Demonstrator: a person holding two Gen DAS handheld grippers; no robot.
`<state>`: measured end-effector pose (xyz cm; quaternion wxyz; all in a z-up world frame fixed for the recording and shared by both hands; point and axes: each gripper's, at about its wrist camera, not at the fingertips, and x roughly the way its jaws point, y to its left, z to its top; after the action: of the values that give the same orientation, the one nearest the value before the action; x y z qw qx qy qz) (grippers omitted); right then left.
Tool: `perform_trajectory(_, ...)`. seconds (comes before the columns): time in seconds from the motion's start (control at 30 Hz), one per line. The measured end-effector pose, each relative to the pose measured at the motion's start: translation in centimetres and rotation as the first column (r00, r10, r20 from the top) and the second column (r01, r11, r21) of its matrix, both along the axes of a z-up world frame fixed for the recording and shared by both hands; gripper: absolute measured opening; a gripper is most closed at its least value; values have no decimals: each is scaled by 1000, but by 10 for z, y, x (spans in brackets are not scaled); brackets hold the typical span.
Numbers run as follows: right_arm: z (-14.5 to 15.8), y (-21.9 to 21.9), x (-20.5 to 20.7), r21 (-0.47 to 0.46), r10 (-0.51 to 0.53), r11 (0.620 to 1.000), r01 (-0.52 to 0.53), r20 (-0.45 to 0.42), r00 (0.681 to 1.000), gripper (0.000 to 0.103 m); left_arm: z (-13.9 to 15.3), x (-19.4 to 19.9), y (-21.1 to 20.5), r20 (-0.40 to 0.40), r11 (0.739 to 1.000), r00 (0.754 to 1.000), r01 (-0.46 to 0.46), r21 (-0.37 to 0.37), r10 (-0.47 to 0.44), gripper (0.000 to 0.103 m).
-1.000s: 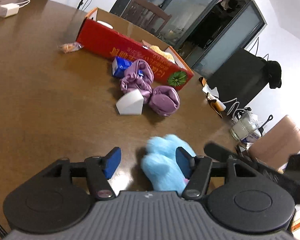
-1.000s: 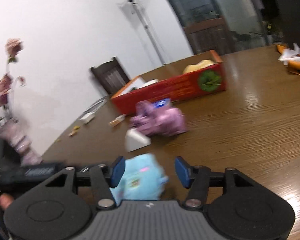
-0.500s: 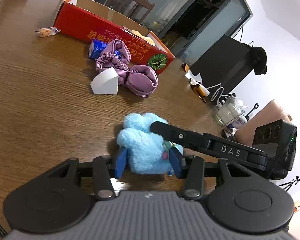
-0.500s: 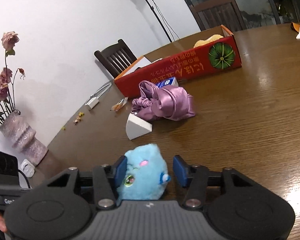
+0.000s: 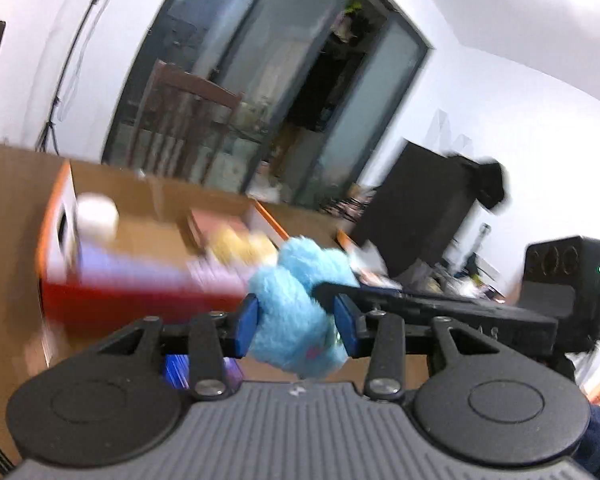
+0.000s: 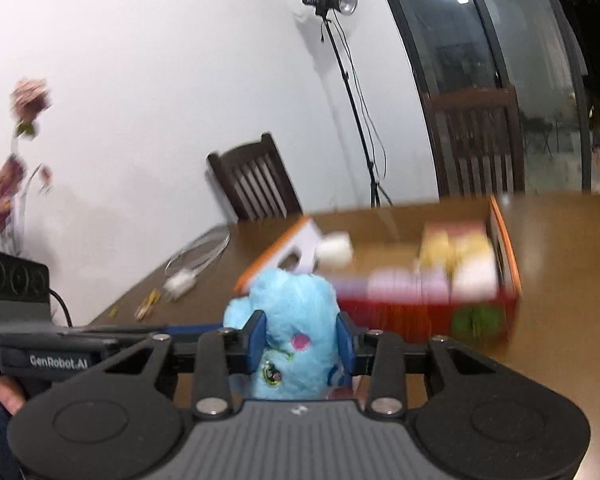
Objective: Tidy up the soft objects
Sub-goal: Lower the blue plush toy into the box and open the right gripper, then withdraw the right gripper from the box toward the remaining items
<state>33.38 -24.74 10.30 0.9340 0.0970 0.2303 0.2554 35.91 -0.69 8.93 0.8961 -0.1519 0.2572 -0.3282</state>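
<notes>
A fluffy blue plush toy point(image 5: 296, 312) is gripped from both sides and held in the air. My left gripper point(image 5: 296, 322) is shut on it, and so is my right gripper point(image 6: 300, 340), which shows the toy's point(image 6: 296, 320) embroidered face. The right gripper's body reaches in from the right in the left wrist view point(image 5: 439, 312); the left one's from the left in the right wrist view point(image 6: 60, 348). Just beyond the toy lies the open red cardboard box point(image 5: 140, 292), blurred, also in the right wrist view point(image 6: 439, 308), holding a yellow soft item point(image 6: 455, 252) and a white one point(image 6: 335, 252).
The brown wooden table point(image 6: 571, 280) carries a white charger with cable point(image 6: 188, 276) and small scraps at the left. Dark chairs point(image 6: 256, 184) stand behind it, with a light stand point(image 6: 339, 40) and glass doors point(image 5: 260, 100). A flower vase is at far left.
Both grippers have lifted the blue plush off the table and carried it toward the red box, which now looms close. The purple scrunchie and white wedge have dropped out of view.
</notes>
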Motion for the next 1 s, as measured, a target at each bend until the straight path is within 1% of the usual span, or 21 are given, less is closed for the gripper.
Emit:
perform_trajectory(0.07, 14, 7, 53, -2, -22, 1000, 22, -13, 1000, 36, 9, 57, 2, -27, 1000, 1000, -3, 12, 4, 41)
perform_trajectory(0.17, 22, 18, 131, -26, -56, 998, 55, -44, 997, 35, 7, 142, 9, -158, 1000, 987, 3, -29, -8, 41)
perform_trajectory(0.23, 18, 22, 180, -15, -82, 997, 81, -102, 991, 35, -4, 189, 12, -230, 999, 973, -26, -41, 16, 40)
perform_trajectory(0.33, -1, 26, 246, -15, -111, 994, 110, -202, 973, 35, -22, 233, 2, -253, 998, 966, -54, 31, 60, 38)
perform_trajectory(0.37, -10, 28, 266, -23, -123, 992, 121, -243, 962, 35, -30, 245, -3, -270, 996, 960, -65, 57, 78, 35)
perform_trajectory(0.4, -17, 31, 282, -38, -135, 991, 130, -271, 953, 35, -36, 254, -6, -290, 995, 953, -75, 71, 92, 29)
perform_trajectory(0.43, -25, 34, 295, -59, -146, 989, 134, -287, 947, 34, -42, 263, -8, -315, 994, 944, -80, 76, 100, 29)
perform_trajectory(0.47, -33, 35, 306, -76, -153, 988, 136, -305, 940, 33, -47, 266, -9, -326, 992, 938, -91, 85, 114, 32)
perform_trajectory(0.5, -39, 36, 314, -90, -164, 986, 142, -321, 933, 33, -51, 269, -11, -328, 989, 936, -103, 103, 131, 34)
perform_trajectory(0.53, -45, 36, 317, -107, -183, 982, 156, -326, 928, 33, -55, 269, -12, -321, 986, 936, -109, 124, 144, 34)
perform_trajectory(0.57, -49, 38, 319, -126, -194, 979, 161, -326, 925, 34, -58, 270, -11, -318, 985, 937, -107, 134, 145, 37)
perform_trajectory(0.6, -52, 38, 320, -141, -198, 977, 159, -325, 925, 36, -62, 270, -9, -321, 985, 935, -111, 133, 149, 42)
perform_trajectory(0.63, -57, 36, 322, -140, -199, 977, 159, -350, 915, 37, -65, 272, -6, -336, 986, 930, -113, 124, 149, 43)
perform_trajectory(0.7, -60, 33, 320, -124, -199, 979, 165, -362, 911, 38, -65, 274, -4, -352, 988, 926, -101, 120, 137, 44)
perform_trajectory(0.77, -60, 31, 319, -130, -203, 977, 166, -361, 910, 40, -60, 271, -5, -332, 983, 931, -109, 145, 153, 45)
perform_trajectory(0.8, -59, 31, 316, -141, -210, 975, 170, -353, 912, 43, -56, 267, -7, -316, 982, 936, -110, 150, 154, 49)
perform_trajectory(0.87, -50, 33, 305, -164, -217, 971, 173, -307, 927, 44, -44, 257, -5, -286, 981, 945, -115, 154, 156, 55)
perform_trajectory(0.97, -25, 26, 282, -150, -200, 974, 169, -230, 952, 52, -21, 234, 0, -226, 978, 962, -118, 173, 156, 55)
perform_trajectory(1.0, -15, 23, 271, -148, -196, 975, 168, -202, 959, 54, -12, 224, 3, -201, 977, 967, -123, 177, 158, 57)
